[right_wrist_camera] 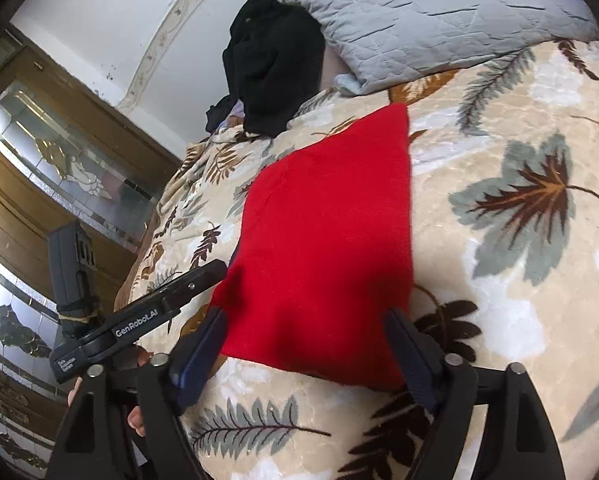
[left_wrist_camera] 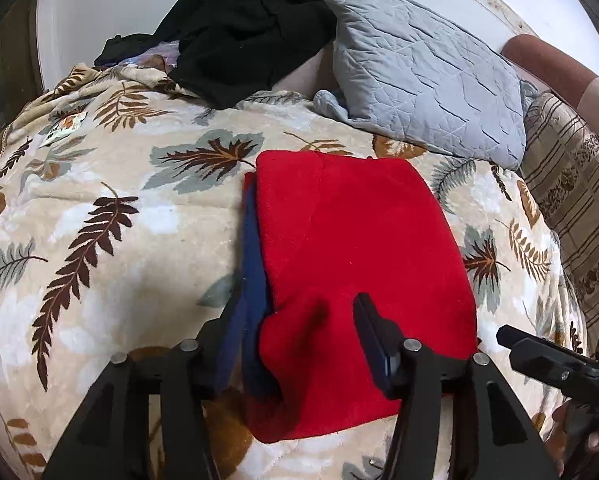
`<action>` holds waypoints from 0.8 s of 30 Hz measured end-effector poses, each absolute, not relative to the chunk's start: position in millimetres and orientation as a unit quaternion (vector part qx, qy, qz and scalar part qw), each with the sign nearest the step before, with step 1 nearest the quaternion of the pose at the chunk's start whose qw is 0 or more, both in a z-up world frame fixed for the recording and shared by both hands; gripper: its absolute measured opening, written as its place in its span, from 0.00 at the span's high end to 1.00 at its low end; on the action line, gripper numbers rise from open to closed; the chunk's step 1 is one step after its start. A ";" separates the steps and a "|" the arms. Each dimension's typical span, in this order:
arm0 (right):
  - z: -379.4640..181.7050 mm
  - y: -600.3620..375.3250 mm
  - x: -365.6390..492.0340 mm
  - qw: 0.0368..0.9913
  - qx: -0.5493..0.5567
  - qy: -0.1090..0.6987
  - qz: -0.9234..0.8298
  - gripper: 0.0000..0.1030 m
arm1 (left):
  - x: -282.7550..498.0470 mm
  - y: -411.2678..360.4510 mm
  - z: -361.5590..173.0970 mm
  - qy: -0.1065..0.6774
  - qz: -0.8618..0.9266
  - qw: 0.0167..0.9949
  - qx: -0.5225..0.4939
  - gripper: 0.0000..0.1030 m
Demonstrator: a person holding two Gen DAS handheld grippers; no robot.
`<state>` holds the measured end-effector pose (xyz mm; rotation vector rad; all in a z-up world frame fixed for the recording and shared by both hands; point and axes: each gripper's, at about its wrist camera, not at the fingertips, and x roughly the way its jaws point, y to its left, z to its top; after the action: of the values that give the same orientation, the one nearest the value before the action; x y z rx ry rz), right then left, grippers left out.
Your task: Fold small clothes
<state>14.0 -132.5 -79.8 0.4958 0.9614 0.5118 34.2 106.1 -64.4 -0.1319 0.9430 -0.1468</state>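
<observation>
Red cloth (left_wrist_camera: pixel 351 248) hides most of the blue garment (left_wrist_camera: pixel 253 248) beneath. Left gripper (left_wrist_camera: pixel 295 320) and right gripper (right_wrist_camera: pixel 305 332) both spread wide, straddling its near edge; contact unclear.

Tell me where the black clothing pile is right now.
The black clothing pile lies at the far end of the bed, left of the grey quilted pillow and beyond the red garment.

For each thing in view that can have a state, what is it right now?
red cloth: folded flat on the bed, near edge between both grippers' fingers
navy cloth: under the red one, only its left edge showing
left gripper: open
right gripper: open
black garment: crumpled, unfolded
grey pillow: propped at the headboard
</observation>
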 end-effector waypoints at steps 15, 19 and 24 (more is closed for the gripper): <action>-103.1 -160.3 64.8 0.802 0.288 0.474 0.221 0.16 | 62.9 154.7 -80.7 0.462 -0.113 0.847 -0.239 0.29; -115.1 -155.6 90.6 0.792 0.302 0.482 0.220 0.16 | 81.9 156.5 -106.7 0.497 -0.120 0.819 -0.262 0.29; -143.7 -132.3 120.1 0.768 0.293 0.521 0.232 0.17 | 90.5 138.4 -131.1 0.520 -0.133 0.812 -0.229 0.32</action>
<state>120.1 -132.3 -143.7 0.6360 1.1305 0.5037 90.5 138.4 -131.1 -0.4892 1.1109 -0.2845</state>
